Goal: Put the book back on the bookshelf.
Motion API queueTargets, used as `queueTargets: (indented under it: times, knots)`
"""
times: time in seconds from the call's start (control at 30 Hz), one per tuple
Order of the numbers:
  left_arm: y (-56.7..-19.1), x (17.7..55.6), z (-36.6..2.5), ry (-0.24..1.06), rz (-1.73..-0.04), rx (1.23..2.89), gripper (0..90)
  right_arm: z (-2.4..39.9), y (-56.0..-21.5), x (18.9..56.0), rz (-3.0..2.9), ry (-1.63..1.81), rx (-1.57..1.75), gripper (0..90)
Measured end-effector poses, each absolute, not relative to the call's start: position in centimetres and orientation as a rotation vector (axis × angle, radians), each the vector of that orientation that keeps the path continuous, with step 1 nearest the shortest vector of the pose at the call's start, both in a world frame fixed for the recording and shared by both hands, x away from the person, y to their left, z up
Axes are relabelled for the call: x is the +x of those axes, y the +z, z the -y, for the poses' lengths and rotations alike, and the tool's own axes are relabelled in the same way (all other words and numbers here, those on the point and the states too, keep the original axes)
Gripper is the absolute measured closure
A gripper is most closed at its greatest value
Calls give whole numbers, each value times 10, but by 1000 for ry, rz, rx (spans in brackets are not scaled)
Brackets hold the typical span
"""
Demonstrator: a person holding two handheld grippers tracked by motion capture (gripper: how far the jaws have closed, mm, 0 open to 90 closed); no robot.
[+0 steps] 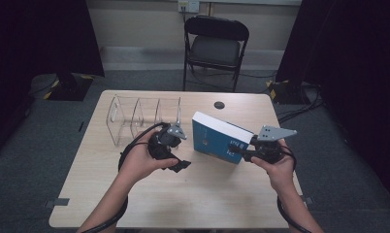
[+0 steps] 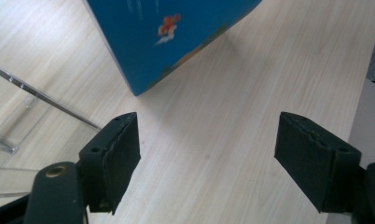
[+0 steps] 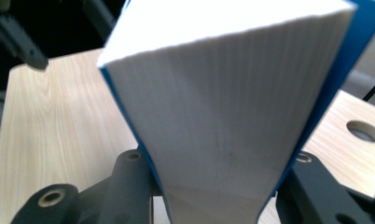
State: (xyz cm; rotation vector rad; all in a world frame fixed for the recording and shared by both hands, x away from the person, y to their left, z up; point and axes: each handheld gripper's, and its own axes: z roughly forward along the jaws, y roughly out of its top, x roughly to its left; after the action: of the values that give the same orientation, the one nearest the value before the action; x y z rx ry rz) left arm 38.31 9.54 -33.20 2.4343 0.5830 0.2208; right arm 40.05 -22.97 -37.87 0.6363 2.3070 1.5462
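A thick book with a blue cover (image 1: pixel 215 138) stands tilted on the wooden table (image 1: pixel 183 204), right of the middle. My right gripper (image 1: pixel 237 150) is shut on its right end; in the right gripper view the jaws clamp both covers, with the white page block (image 3: pixel 223 107) rising between them. My left gripper (image 1: pixel 177 161) hangs low over the table just left of the book, open. In the left gripper view its pads (image 2: pixel 122 154) stand wide apart over bare wood, with the book's blue cover (image 2: pixel 176 32) a little ahead.
A clear plastic rack with several dividers (image 1: pixel 139 119) stands at the back left of the table, close behind my left hand; its edge (image 2: pixel 17 93) shows in the left gripper view. A round hole (image 1: pixel 219 105) lies near the far edge. A black folding chair (image 1: pixel 216 46) stands beyond the table.
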Motion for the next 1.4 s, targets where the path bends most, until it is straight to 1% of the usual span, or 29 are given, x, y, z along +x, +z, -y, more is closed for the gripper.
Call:
queueTargets:
  times: [0.23,0.4,0.53,0.73,0.83,0.87,1.17,1.2,1.3,1.4]
  knots:
    - [-341,381,-91,193,-577,2438,221,234,-378,398,-2313,1563,673,604]
    - [-346,380,-86,189,-565,2450,220,252,-371,392,-2326,1592,784,609]
    - [-348,380,-82,192,-571,2453,219,264,-372,391,-2293,1616,867,608]
    - [-352,380,-77,179,-563,2458,217,261,-372,392,-2281,1591,860,600]
    - [-354,381,-76,174,-556,2466,219,261,-373,392,-2256,1585,866,583]
    - [-356,381,-74,171,-561,2459,220,259,-375,392,-2232,1574,914,558]
    - [-357,381,-71,167,-546,2474,229,254,-381,395,-2237,1594,935,563]
    - [-356,381,-71,165,-549,2469,231,253,-382,395,-2253,1595,886,579]
    - [-356,379,-71,166,-553,2466,232,252,-385,394,-2230,1607,843,581]
    - [-357,380,-71,161,-554,2465,228,252,-388,394,-2211,1643,866,584]
